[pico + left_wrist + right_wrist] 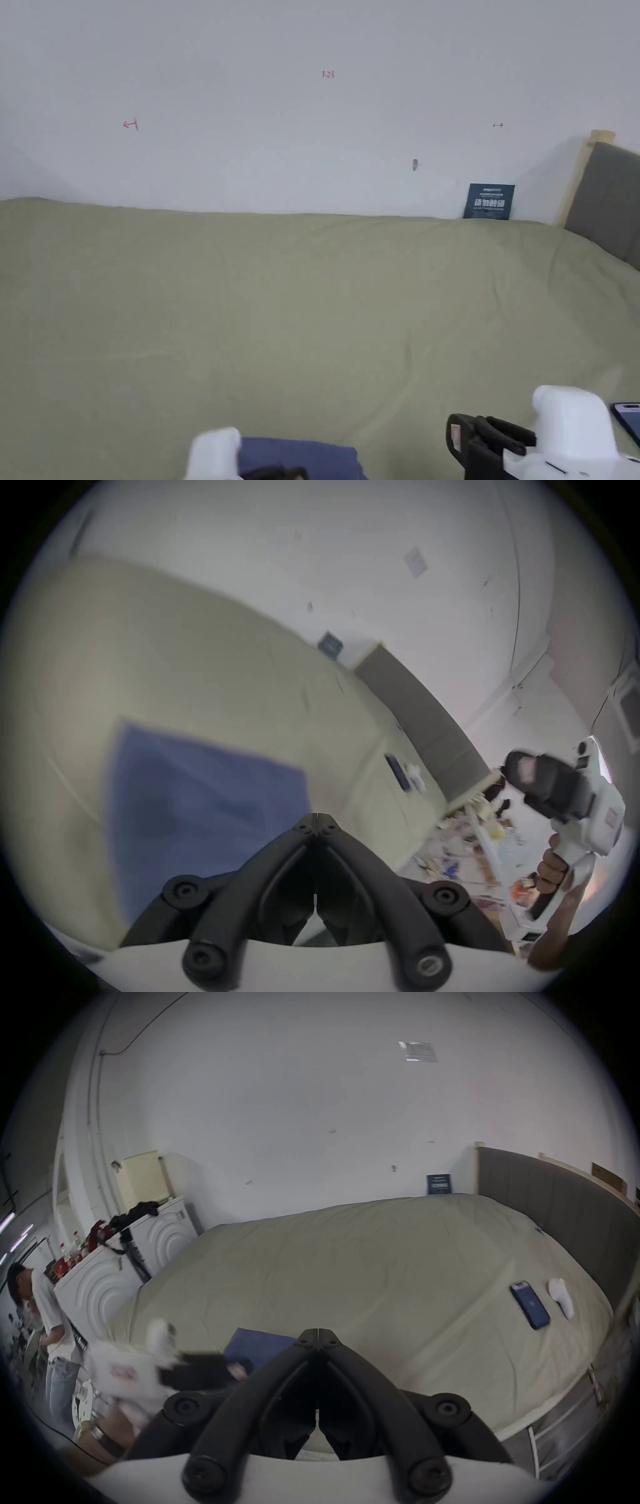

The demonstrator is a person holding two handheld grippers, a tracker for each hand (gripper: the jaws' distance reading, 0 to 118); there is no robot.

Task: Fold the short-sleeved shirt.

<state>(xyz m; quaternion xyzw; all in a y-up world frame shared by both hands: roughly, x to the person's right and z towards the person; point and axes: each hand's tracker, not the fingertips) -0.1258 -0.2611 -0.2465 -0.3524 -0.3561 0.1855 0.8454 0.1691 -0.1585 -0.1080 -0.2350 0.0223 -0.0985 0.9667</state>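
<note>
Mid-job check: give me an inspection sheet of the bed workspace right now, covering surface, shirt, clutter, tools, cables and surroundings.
Surface: olive bed sheet, lightly creased.
Job's things: blue shirt, a compact rectangle lying flat near the bed's front edge.
Clutter: phone and small white object on the bed's right side.
Grippers: left tool and right tool both shut, holding nothing, off the shirt.
Cables: one on the wall.
Surroundings: grey headboard, white appliances, a person standing.

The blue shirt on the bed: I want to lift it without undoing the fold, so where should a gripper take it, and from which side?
Judging from the left gripper view, the blue shirt lies as a flat, compact rectangle on the bed. Probably best to pinch the near edge, coming low from the person's side, since that edge lies closest to the left gripper.
</note>
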